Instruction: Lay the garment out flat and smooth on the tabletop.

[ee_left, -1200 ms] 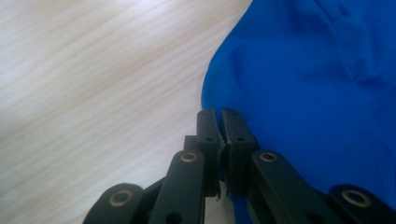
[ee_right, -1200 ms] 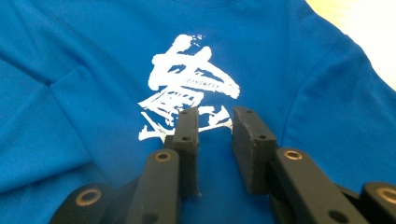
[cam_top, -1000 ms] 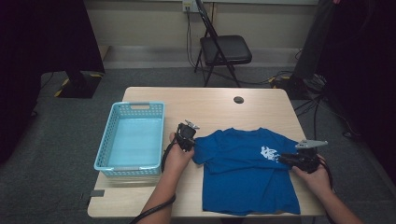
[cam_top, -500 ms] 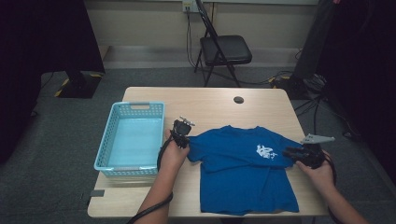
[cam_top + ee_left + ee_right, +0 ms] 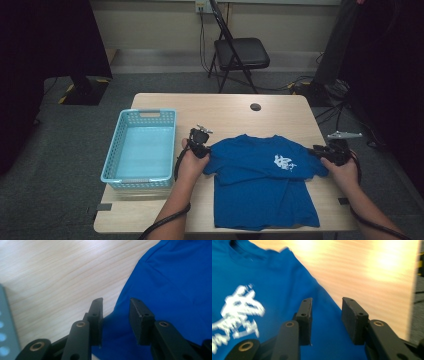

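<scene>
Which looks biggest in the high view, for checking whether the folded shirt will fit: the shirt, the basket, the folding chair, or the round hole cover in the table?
1. shirt
2. basket
3. folding chair, though it stands farther from the camera, so its true size is unsure
4. hole cover

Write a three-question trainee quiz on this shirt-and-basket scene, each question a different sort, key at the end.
1. True or false: the blue shirt lies inside the basket.
2. Multiple choice: the white print on the shirt lies nearer which gripper? A) the left gripper B) the right gripper
3. Fill in: the fingers of the left gripper stand ____ over the shirt's sleeve, pressing no cloth.

Key: 1 false, the shirt lies flat on the table beside the basket; 2 B; 3 open.
</scene>
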Tool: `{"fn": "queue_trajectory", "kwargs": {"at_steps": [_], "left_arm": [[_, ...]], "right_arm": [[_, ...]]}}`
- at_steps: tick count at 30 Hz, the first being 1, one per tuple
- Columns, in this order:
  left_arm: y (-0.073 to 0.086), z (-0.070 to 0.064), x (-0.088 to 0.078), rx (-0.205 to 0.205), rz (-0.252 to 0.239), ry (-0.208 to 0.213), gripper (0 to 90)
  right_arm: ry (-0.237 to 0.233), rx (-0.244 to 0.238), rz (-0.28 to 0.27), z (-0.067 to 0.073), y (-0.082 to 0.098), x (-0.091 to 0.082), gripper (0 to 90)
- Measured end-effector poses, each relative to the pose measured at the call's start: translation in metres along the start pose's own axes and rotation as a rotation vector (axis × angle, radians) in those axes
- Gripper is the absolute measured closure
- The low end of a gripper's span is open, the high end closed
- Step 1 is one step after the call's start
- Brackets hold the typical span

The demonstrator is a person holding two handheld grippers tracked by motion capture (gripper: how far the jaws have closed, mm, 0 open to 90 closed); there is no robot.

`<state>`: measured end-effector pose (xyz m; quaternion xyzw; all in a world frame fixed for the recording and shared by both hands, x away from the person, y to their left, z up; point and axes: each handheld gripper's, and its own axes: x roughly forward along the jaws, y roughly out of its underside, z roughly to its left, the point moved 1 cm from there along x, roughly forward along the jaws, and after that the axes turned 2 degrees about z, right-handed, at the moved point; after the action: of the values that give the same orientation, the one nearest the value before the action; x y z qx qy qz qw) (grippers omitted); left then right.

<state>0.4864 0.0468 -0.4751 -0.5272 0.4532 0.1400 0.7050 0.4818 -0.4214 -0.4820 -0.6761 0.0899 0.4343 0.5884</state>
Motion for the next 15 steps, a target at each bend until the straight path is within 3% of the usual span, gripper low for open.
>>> {"fn": "queue_trajectory", "kwargs": {"at_steps": [7, 15], "left_arm": [[-0.011, -0.004, 0.015, -0.017, -0.012, 0.039, 60.4], [-0.009, -0.007, 0.027, -0.009, -0.011, 0.055, 62.2]], "right_arm": [[-0.019, -0.024, 0.021, 0.018, -0.022, 0.026, 58.1], [0.001, -0.055, 0.079, 0.027, -0.029, 0.044, 59.5]]}}
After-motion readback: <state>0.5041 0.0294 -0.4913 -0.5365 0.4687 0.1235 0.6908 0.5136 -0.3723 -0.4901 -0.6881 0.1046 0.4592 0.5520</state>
